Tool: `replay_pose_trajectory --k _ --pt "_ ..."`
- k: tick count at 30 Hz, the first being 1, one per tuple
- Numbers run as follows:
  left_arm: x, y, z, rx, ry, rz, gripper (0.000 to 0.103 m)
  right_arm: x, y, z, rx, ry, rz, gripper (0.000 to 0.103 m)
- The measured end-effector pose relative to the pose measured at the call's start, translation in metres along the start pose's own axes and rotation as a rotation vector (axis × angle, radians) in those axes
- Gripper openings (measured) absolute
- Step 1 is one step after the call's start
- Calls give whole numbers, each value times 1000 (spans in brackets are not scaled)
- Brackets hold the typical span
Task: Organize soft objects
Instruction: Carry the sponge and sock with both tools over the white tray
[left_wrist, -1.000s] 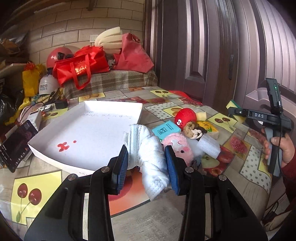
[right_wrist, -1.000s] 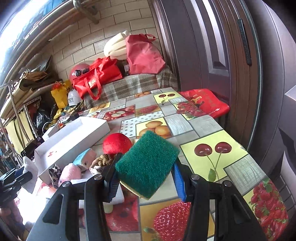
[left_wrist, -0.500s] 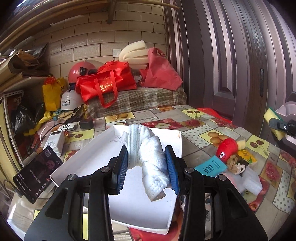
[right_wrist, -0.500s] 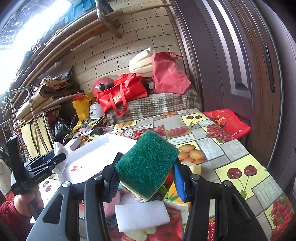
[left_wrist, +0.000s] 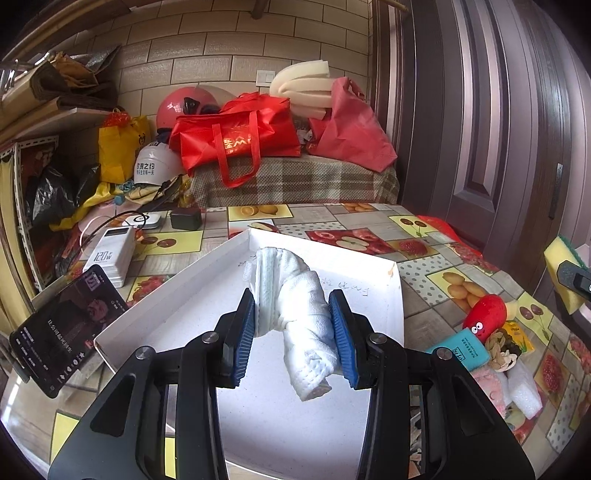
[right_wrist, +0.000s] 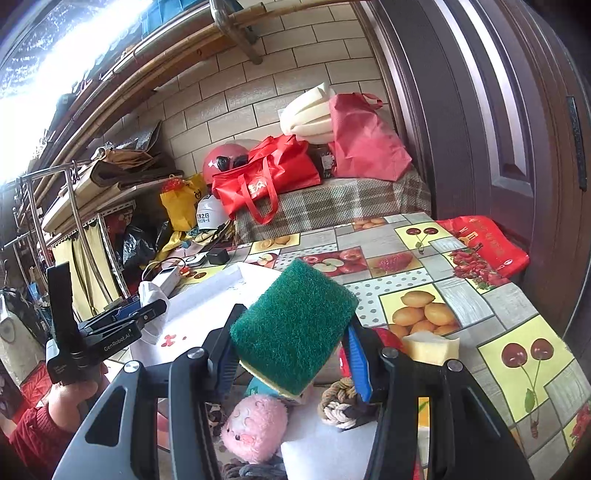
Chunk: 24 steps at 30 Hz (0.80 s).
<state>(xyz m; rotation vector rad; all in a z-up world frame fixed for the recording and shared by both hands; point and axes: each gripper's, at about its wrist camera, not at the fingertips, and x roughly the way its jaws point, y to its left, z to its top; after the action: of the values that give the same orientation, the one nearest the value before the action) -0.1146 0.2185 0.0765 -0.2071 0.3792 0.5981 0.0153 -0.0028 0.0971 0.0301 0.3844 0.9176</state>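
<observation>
My left gripper (left_wrist: 291, 336) is shut on a rolled white towel (left_wrist: 291, 306) and holds it above the white tray (left_wrist: 391, 295). My right gripper (right_wrist: 291, 354) is shut on a green and yellow sponge (right_wrist: 291, 325), held above a pile of soft things: a pink plush (right_wrist: 255, 424), a rope knot toy (right_wrist: 340, 406), white foam (right_wrist: 325, 450) and a yellow sponge piece (right_wrist: 430, 345). In the left wrist view the pile lies right of the tray, with a red strawberry toy (left_wrist: 484, 317) and a teal packet (left_wrist: 461, 349). The left gripper (right_wrist: 122, 321) shows in the right wrist view.
A phone (left_wrist: 62, 328) and a white power bank (left_wrist: 110, 254) lie left of the tray on the fruit-print tablecloth (left_wrist: 424, 266). Red bags (left_wrist: 240, 140), helmets and foam sit on a plaid bench behind. A dark door (left_wrist: 498, 129) stands at the right.
My left gripper carried the towel from beside the pile to above the tray. My right gripper lifted the sponge and moved it left toward the tray.
</observation>
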Motion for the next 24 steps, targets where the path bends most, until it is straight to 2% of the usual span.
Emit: replay_pose_trajectory --k 4,7,13,24 --pt "5 6 5 -29 5 -6 39 12 18 8 -32 3 28 50" --pt "16 13 14 -30 0 18 39 23 33 16 -51 11 52 50" --pt "37 31 11 -59 53 38 39 48 63 30 -70 36 97 50" --pt "31 33 12 -57 28 34 39 90 92 30 -32 101 135 50"
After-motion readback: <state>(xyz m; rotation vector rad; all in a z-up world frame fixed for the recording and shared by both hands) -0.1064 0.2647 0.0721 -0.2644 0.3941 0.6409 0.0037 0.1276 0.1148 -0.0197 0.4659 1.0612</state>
